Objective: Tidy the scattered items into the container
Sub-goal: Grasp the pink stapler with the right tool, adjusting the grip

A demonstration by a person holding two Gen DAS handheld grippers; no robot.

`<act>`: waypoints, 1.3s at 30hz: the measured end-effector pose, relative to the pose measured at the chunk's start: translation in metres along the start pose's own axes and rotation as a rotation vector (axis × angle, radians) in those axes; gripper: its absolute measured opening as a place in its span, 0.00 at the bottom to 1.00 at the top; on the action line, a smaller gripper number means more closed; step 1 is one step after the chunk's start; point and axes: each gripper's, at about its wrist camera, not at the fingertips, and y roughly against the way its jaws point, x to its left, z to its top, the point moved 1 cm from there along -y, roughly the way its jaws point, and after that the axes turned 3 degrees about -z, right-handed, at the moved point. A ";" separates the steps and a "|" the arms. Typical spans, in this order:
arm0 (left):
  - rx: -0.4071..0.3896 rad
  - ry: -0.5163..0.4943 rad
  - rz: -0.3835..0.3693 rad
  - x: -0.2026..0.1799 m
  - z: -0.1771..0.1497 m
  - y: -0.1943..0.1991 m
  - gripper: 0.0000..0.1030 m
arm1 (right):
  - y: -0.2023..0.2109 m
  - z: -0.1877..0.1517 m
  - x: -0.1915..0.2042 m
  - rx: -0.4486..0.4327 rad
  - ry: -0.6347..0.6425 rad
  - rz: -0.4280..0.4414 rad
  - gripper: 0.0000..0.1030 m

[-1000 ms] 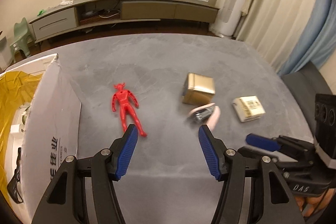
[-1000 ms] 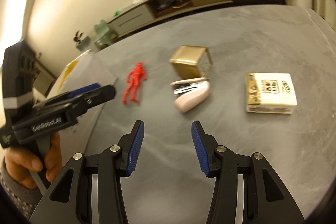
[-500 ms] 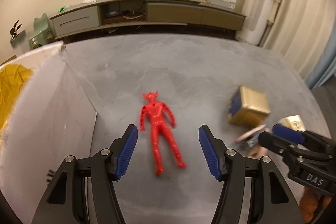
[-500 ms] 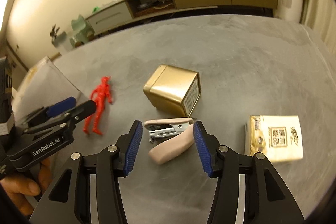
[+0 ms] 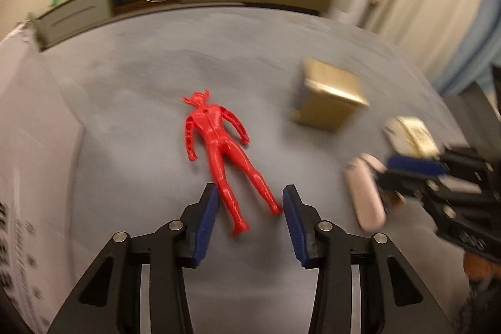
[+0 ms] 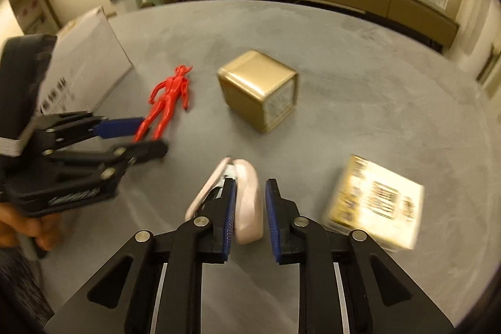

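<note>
Both grippers have closed in since a moment ago: the left gripper (image 5: 247, 208) straddles the red figure's (image 5: 219, 146) legs, open, head pointing away; the right gripper (image 6: 250, 208) brackets the pink stapler (image 6: 249, 202) lengthwise, not yet clenched. Gold tin (image 6: 260, 86) and packet (image 6: 375, 202) lie near; white box (image 6: 84, 58) stands left.
</note>
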 end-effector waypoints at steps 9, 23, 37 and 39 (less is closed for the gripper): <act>-0.030 0.020 -0.046 0.000 0.000 0.021 0.43 | 0.003 -0.019 -0.003 -0.021 -0.142 0.043 0.52; -0.023 0.038 -0.027 0.011 0.003 0.018 0.43 | -0.014 -0.046 0.112 -0.166 0.615 -0.616 0.47; -0.020 0.000 -0.046 -0.002 0.004 0.017 0.44 | 0.020 -0.039 0.058 -0.089 0.102 -0.108 0.53; -0.008 -0.013 -0.047 -0.005 0.003 0.010 0.44 | 0.020 -0.037 0.050 -0.094 0.024 -0.044 0.53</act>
